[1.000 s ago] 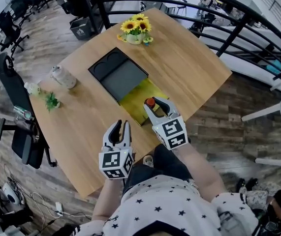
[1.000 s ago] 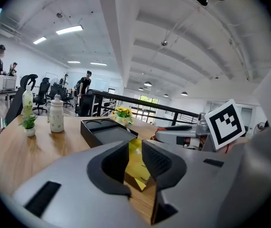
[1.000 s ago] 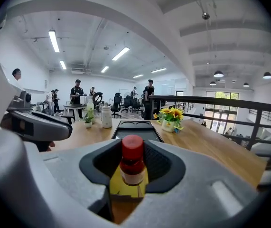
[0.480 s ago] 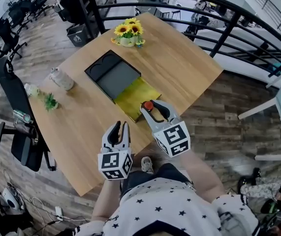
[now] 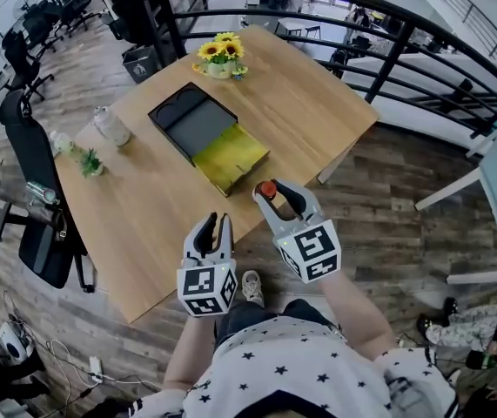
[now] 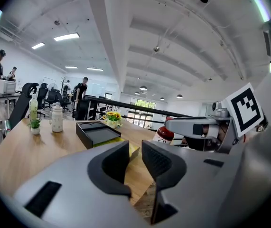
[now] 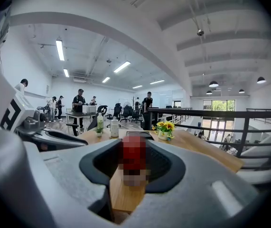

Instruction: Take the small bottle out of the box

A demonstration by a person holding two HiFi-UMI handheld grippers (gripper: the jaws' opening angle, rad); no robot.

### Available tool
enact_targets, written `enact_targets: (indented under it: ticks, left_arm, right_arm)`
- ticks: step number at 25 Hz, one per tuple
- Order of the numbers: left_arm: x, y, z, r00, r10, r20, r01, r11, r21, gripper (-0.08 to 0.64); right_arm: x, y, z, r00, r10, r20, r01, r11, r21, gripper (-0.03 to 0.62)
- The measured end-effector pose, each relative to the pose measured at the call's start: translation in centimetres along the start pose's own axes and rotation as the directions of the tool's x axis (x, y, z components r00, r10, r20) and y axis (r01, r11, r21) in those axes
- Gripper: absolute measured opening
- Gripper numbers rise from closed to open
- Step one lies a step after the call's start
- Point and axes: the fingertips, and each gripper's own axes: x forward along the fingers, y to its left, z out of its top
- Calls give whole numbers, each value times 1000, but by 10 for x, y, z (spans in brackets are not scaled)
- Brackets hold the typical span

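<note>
The small bottle (image 5: 267,190) is already out of the box (image 5: 231,159). It hangs in the air, pinched between the two pads of the right gripper (image 5: 278,196), its red cap standing just above the fingers. In the right gripper view the bottle sits upright and centred between the jaws. The box lies open further away and to the left on the table (image 5: 309,103), well apart from the bottle. The bottle is close to the table's near edge, though the head view does not show whether its base is over the wood or just past it.

What seems to be left is to set the bottle down well. The person would do best to hold the pinch steady and the bottle upright, then carry it a little further away so that it sits clearly over bare wood, beside the box and not above it. It should be lowered until its base rests flat, and only then should the jaws be spread. A narrow bottle let go early or on a tilt could tip and roll off that near edge.

The left gripper (image 5: 216,223) hovers near and to the left, its fingers only a slit apart with nothing between them. It is best kept out of the way
</note>
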Motion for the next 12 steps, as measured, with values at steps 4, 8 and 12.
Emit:
enact_targets:
  ticks: [4, 8, 12]
  left_arm:
    - [-25, -24, -6, 1000, -1, 13, 0, 1000, 5, 75]
    - [-48, -46, -13, 1000, 3, 30, -3, 1000, 11, 75]
    - [-71, -62, -21, 999, 10, 41, -10, 1000, 13, 75]
  right_arm:
    - [-35, 11, -3, 1000, 2, 10, -2, 1000, 0, 143]
    - [-68, 20, -7, 1000, 7, 26, -7, 1000, -1, 143]
    - [-98, 30, -11, 999, 14, 38, -14, 1000, -6, 143]
